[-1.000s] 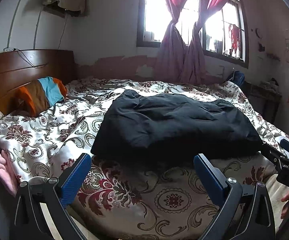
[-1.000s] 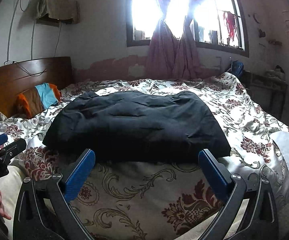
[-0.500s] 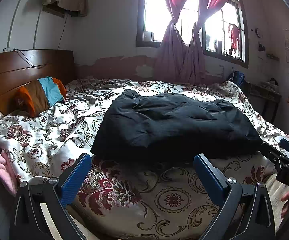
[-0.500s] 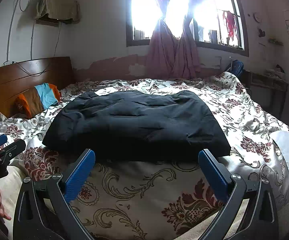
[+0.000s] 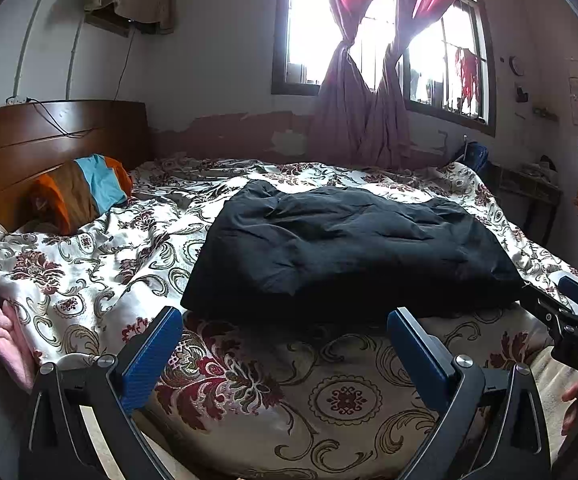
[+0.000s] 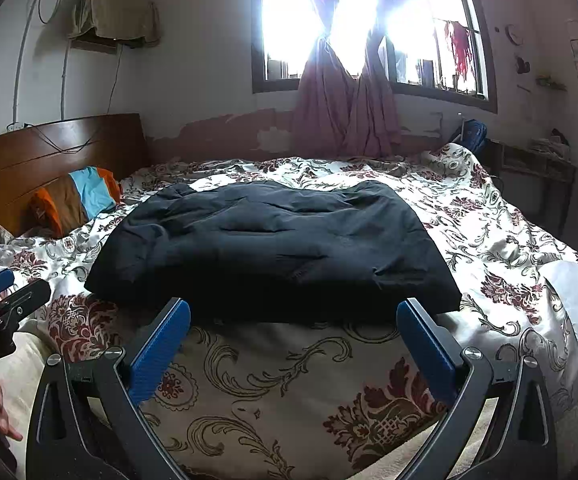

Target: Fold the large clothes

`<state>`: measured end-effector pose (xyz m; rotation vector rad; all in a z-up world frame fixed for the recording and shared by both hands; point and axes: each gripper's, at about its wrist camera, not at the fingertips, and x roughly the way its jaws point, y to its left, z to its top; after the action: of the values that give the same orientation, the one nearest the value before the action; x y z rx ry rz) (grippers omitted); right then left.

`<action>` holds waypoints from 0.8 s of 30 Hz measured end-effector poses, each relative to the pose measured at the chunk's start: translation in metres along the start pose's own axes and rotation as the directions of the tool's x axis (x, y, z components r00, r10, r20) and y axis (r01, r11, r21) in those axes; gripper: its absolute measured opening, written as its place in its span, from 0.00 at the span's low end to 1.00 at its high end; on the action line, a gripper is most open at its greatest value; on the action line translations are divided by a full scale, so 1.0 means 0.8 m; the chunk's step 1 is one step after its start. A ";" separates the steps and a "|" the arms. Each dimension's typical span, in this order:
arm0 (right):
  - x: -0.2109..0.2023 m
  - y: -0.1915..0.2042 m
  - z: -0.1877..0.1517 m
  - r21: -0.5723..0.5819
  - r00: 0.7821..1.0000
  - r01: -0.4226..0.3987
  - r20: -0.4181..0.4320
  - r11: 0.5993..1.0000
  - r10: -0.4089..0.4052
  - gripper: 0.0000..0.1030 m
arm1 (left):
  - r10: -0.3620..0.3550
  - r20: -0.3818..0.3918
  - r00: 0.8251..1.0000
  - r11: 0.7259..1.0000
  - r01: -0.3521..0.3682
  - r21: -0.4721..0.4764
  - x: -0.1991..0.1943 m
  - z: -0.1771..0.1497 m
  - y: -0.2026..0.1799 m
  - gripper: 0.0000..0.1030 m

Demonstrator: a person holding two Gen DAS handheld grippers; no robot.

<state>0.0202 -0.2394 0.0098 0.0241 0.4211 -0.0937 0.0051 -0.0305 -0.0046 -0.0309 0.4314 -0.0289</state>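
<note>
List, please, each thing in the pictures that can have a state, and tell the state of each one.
left gripper: open, empty, above the near bed edge.
right gripper: open, empty, short of the garment.
black garment: lying on the bed, folded into a rough rectangle, wrinkled, not gripped.
floral bedspread: spread over the bed, creased.
curtains: drawn aside, knotted in the middle.
striped pillow: leaning against the headboard.

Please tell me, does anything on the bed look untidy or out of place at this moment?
Little stands out. The black garment lies folded on the floral bedspread, a bit rumpled and puffy on top, with its far left corner bunched up. Both the left gripper and the right gripper are open, short of its near edge.
</note>
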 end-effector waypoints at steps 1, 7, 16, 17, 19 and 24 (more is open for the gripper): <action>0.000 0.000 0.000 0.000 1.000 0.000 0.000 1.000 0.000 0.99 | -0.001 0.000 1.000 1.000 0.001 0.000 0.000 0.000 0.000 1.00; 0.000 -0.001 0.000 0.001 1.000 0.000 0.000 1.000 0.000 0.99 | 0.000 0.000 1.000 1.000 0.000 -0.001 0.000 0.000 0.000 1.00; 0.000 0.001 -0.001 0.007 1.000 0.003 0.007 1.000 -0.003 0.99 | -0.005 0.001 1.000 1.000 0.005 0.004 -0.001 0.001 0.000 1.00; 0.000 0.001 -0.001 0.006 1.000 0.004 0.007 1.000 -0.004 0.99 | -0.007 0.002 1.000 1.000 0.007 0.004 -0.001 0.001 0.001 1.00; 0.000 0.001 -0.001 0.007 1.000 0.004 0.007 1.000 -0.004 0.99 | -0.007 0.001 1.000 1.000 0.007 0.003 0.000 0.001 0.002 1.00; 0.000 0.001 0.000 0.007 1.000 0.004 0.006 1.000 -0.004 0.99 | -0.009 0.001 1.000 1.000 0.009 0.004 -0.001 0.001 0.001 1.00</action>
<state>0.0202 -0.2387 0.0094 0.0302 0.4148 -0.0988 0.0050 -0.0293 -0.0037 -0.0292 0.4299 -0.0381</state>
